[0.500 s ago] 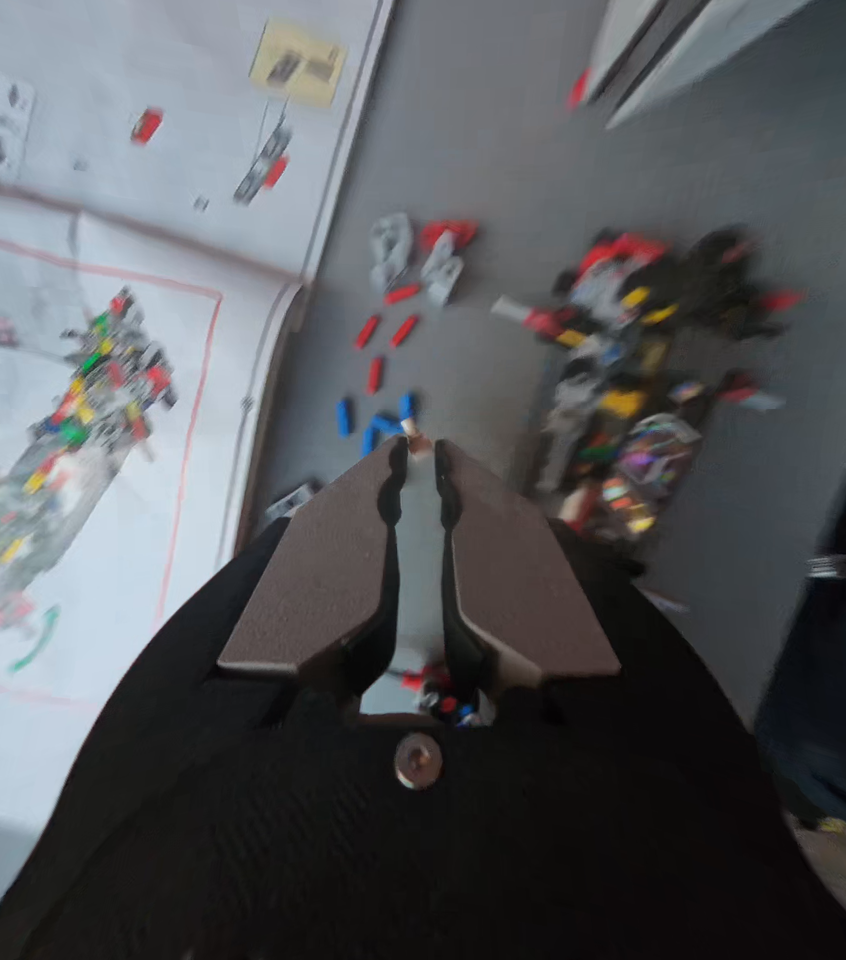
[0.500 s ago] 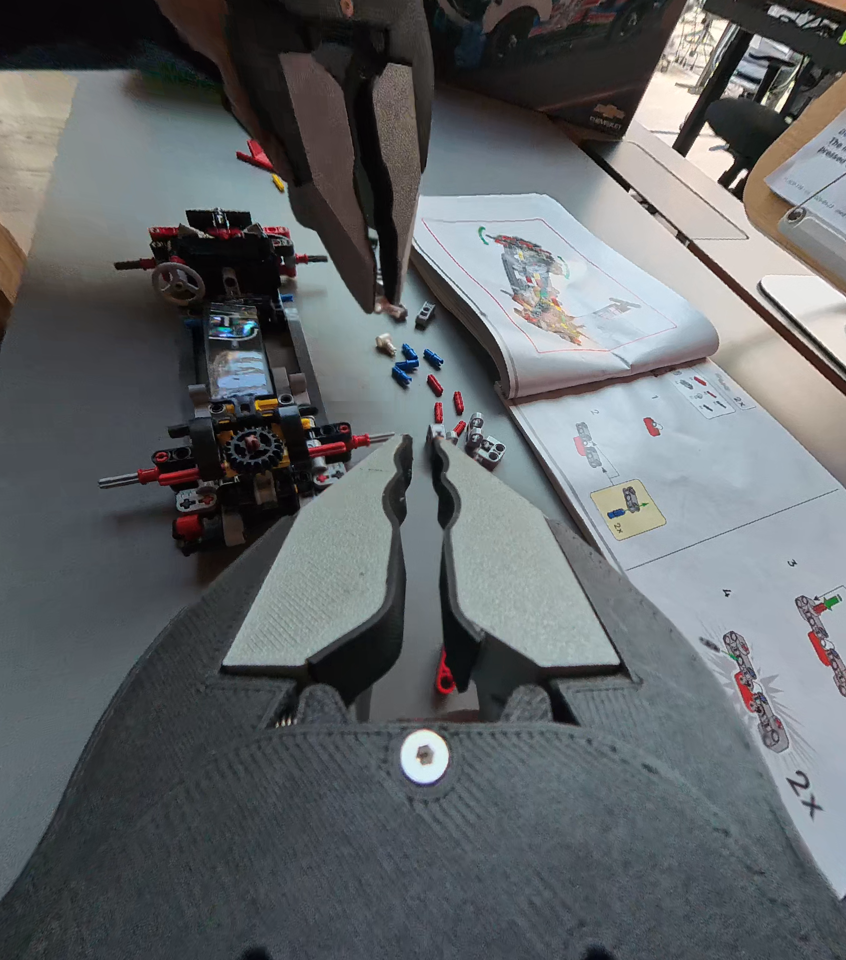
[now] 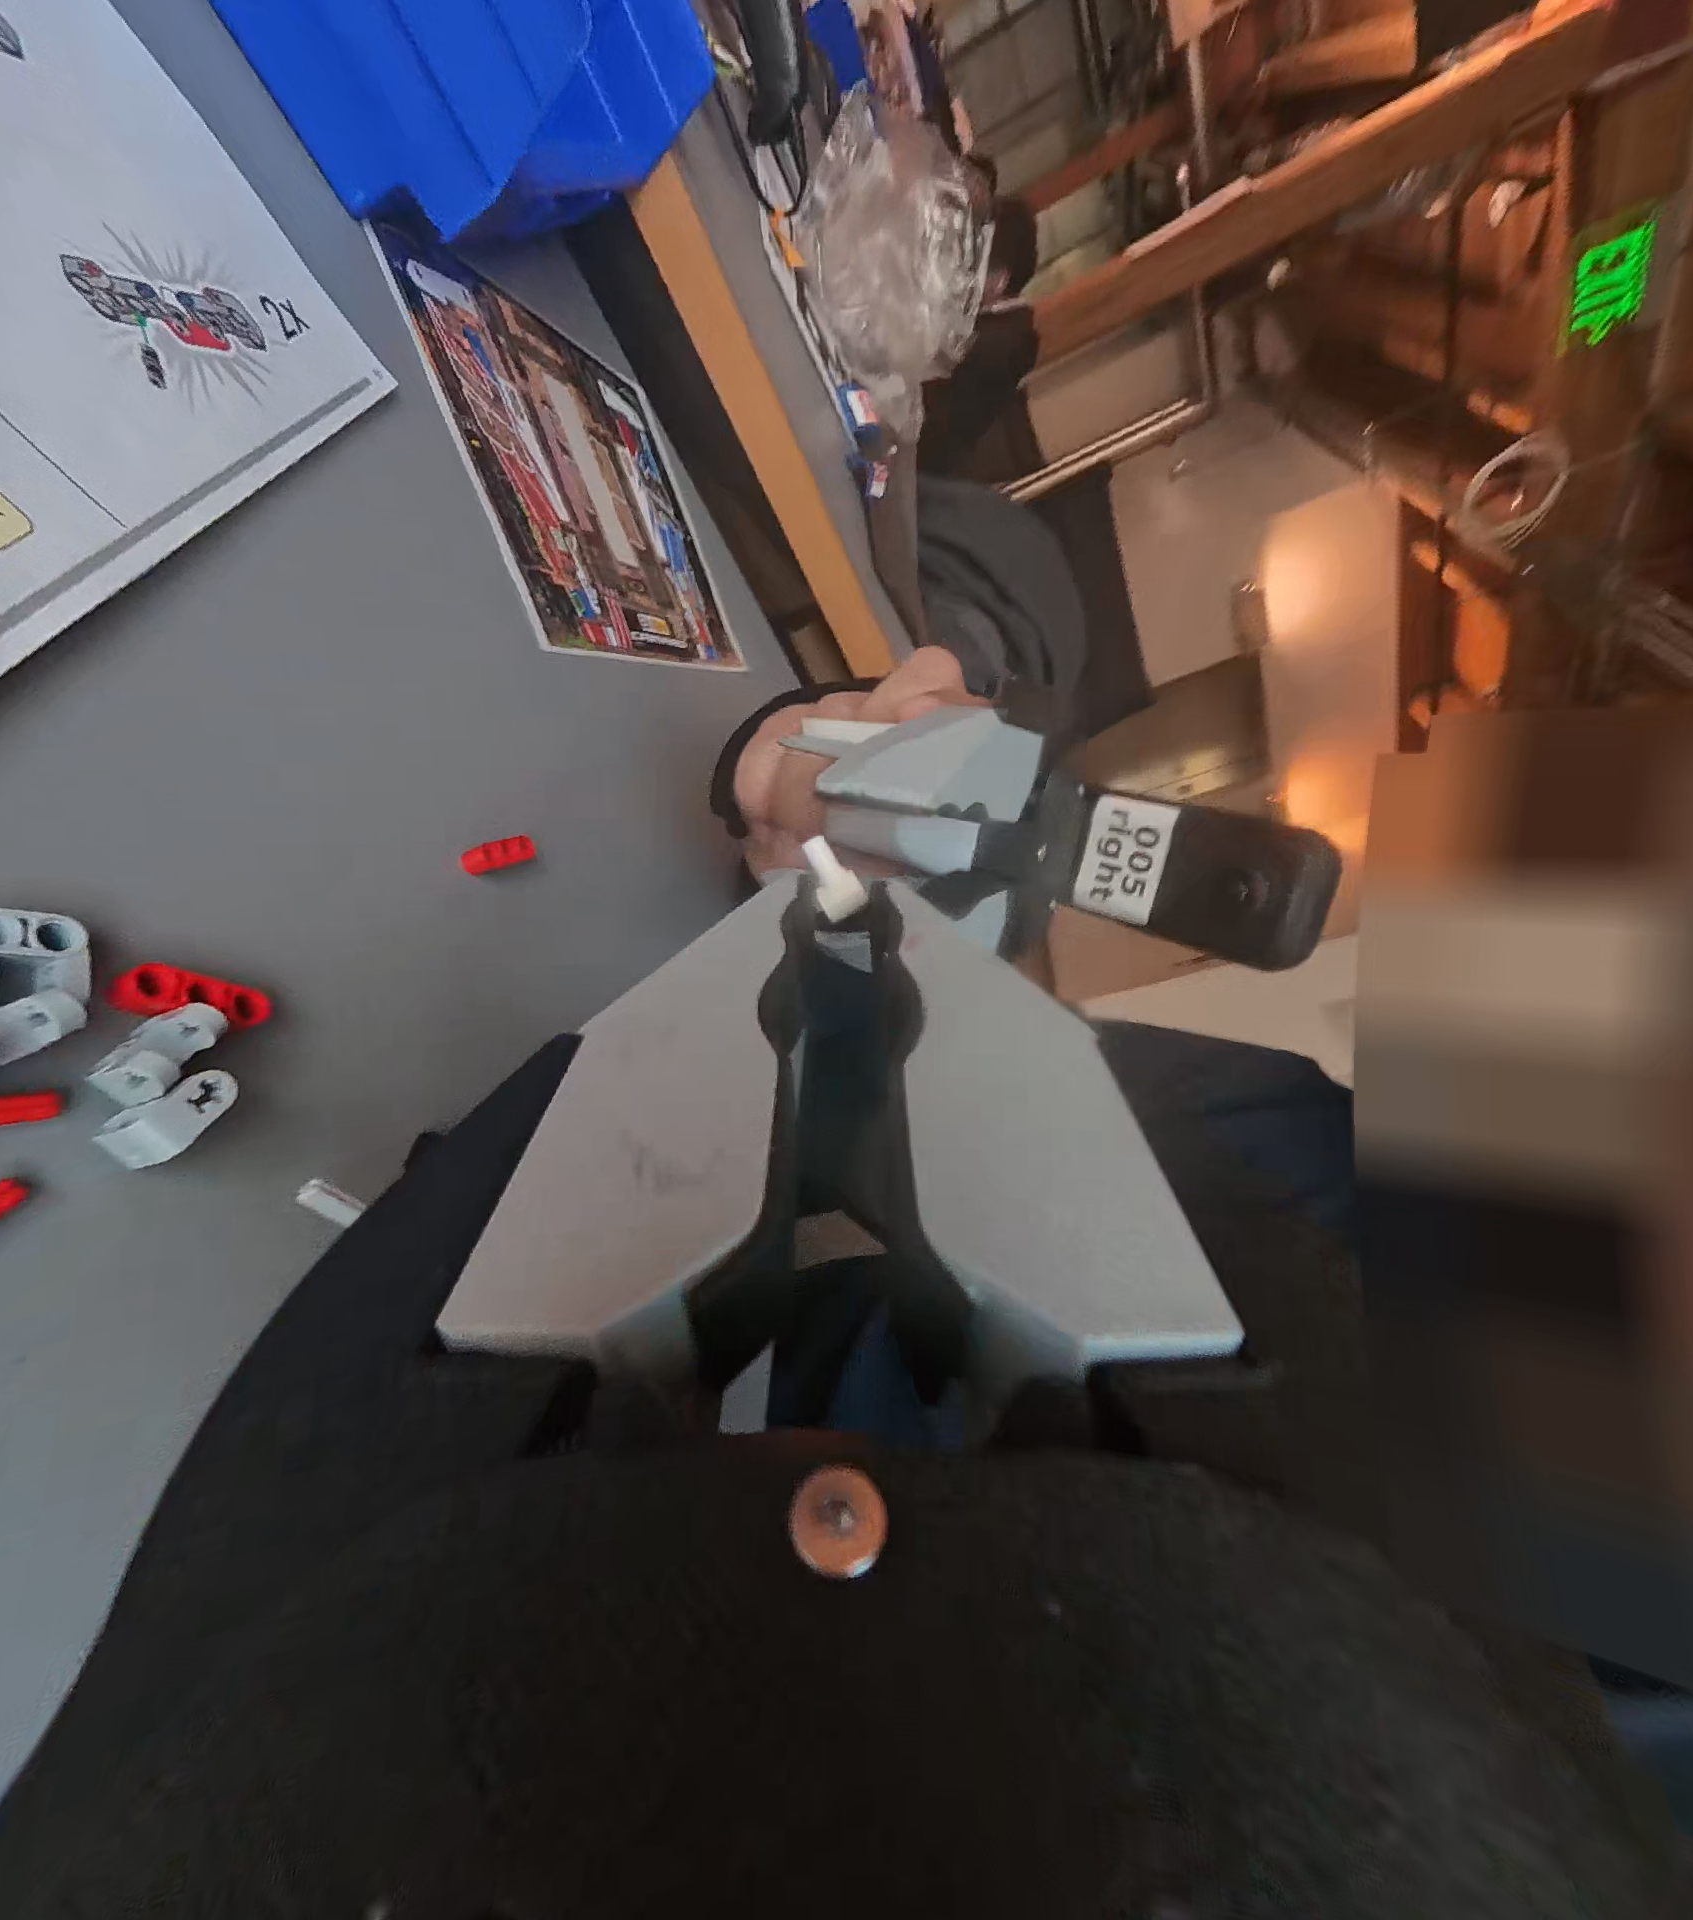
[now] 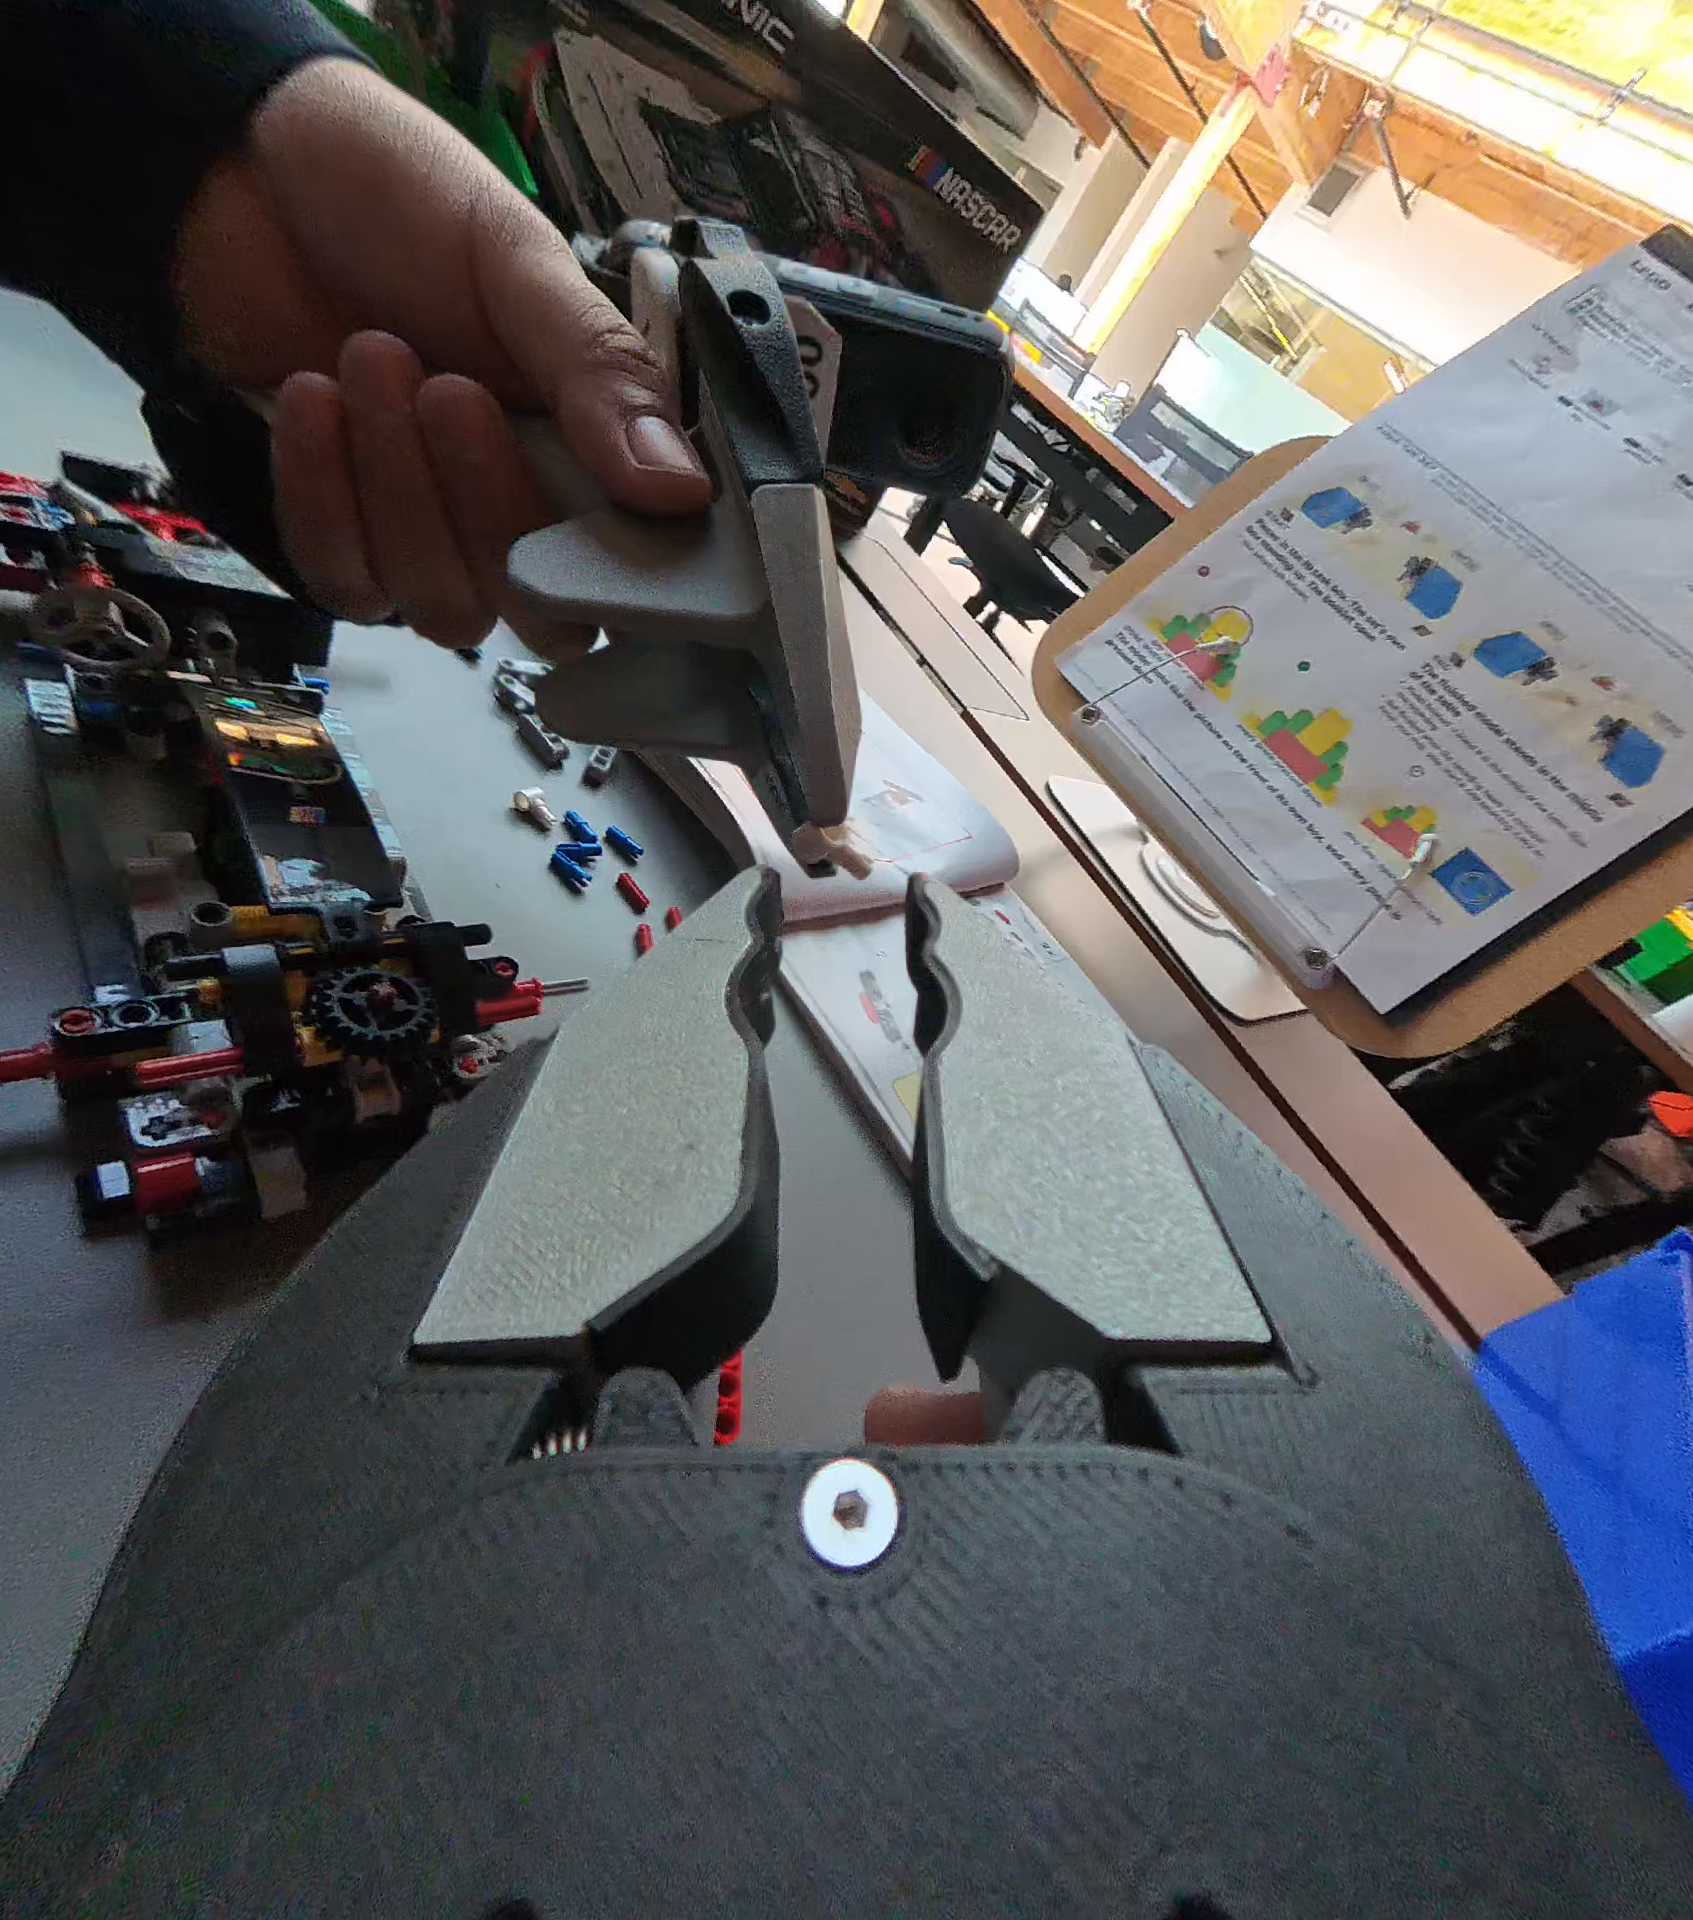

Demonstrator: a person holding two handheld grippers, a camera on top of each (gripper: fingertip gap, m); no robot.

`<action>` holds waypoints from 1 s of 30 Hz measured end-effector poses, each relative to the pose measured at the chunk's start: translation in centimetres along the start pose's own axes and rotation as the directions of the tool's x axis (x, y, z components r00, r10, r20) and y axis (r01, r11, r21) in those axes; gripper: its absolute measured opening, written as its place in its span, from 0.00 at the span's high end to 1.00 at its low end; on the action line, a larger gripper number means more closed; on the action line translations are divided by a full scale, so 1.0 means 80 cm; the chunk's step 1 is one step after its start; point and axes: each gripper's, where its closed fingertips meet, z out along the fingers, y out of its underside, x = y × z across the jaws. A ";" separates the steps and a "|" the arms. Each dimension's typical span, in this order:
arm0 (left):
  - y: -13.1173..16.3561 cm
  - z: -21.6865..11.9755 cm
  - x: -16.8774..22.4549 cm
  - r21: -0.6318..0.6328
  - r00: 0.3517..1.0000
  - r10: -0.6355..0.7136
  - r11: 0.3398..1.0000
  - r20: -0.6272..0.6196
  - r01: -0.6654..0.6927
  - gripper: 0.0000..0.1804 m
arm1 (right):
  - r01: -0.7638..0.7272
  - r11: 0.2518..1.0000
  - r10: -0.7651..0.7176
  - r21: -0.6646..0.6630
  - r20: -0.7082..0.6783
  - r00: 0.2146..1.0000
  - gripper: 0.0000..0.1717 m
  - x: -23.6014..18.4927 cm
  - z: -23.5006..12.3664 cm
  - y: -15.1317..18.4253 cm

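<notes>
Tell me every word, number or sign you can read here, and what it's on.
I won't quote writing; these things carry it.
White label on a black camera: short, sharp.
Green lit sign: blurred.
Instruction sheet on the grey table: a few digits.
Dark box behind the hand: large lettering.
Page on a wooden stand: print mostly too small.

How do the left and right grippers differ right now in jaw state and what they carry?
The left gripper is shut on a small cream peg pinched at its tips; the right gripper stands open with nothing between its fingers. The left gripper's fingers point steeply down in the right wrist view; the right gripper's fingers lie flatter, below that peg. Both are hand-held, with grey fingers.
</notes>
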 end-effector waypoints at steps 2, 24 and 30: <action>-0.003 0.002 -0.001 0.030 0.999 -0.041 0.999 -0.023 0.041 0.96 | 0.055 0.998 -0.056 -0.024 -0.031 0.998 0.88 0.002 -0.001 0.002; 0.005 0.008 -0.001 0.049 0.992 -0.086 0.995 -0.091 0.091 0.96 | -0.159 0.987 0.156 0.029 0.094 0.983 0.92 -0.007 0.002 0.001; 0.003 0.008 -0.004 0.048 0.994 -0.072 0.996 -0.085 0.076 0.96 | -0.215 0.976 0.211 0.023 0.117 0.971 0.92 -0.006 0.004 0.004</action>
